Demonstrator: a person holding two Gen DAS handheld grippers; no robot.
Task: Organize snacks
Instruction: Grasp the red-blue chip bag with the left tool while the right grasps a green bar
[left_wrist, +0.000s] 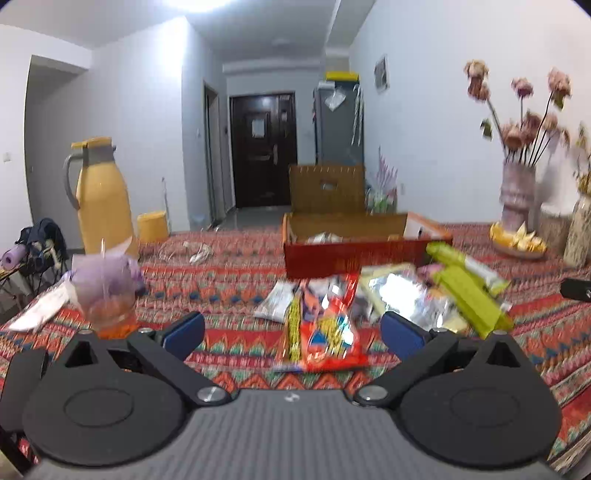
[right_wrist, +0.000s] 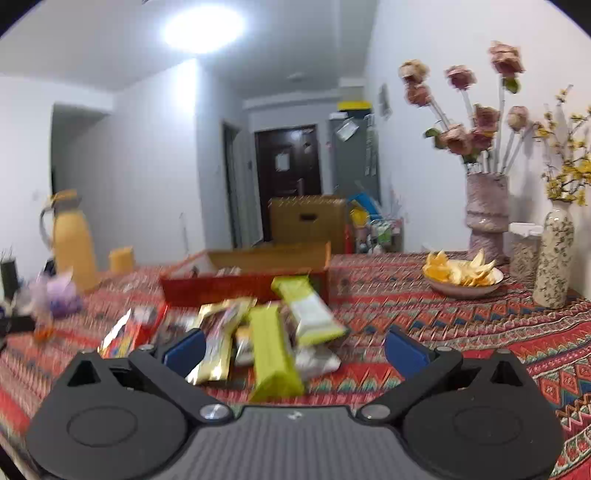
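Note:
A pile of snack packets lies on the patterned tablecloth in front of an open red cardboard box (left_wrist: 354, 258). In the left wrist view my left gripper (left_wrist: 293, 334) is open, just above the cloth, with a red packet (left_wrist: 325, 339) between its blue pads. A silver packet (left_wrist: 413, 299) and green bars (left_wrist: 469, 295) lie to its right. In the right wrist view my right gripper (right_wrist: 295, 349) is open, with a green bar (right_wrist: 273, 354) between its pads, a gold packet (right_wrist: 218, 339) at the left pad, and the red box (right_wrist: 243, 284) behind.
A yellow thermos jug (left_wrist: 101, 199) and a purple-wrapped glass (left_wrist: 105, 291) stand at the left. A plate of orange peel (right_wrist: 461, 277), a pink vase with flowers (right_wrist: 485, 210) and a white patterned vase (right_wrist: 554, 258) stand at the right. A brown carton (left_wrist: 327, 188) stands beyond the table.

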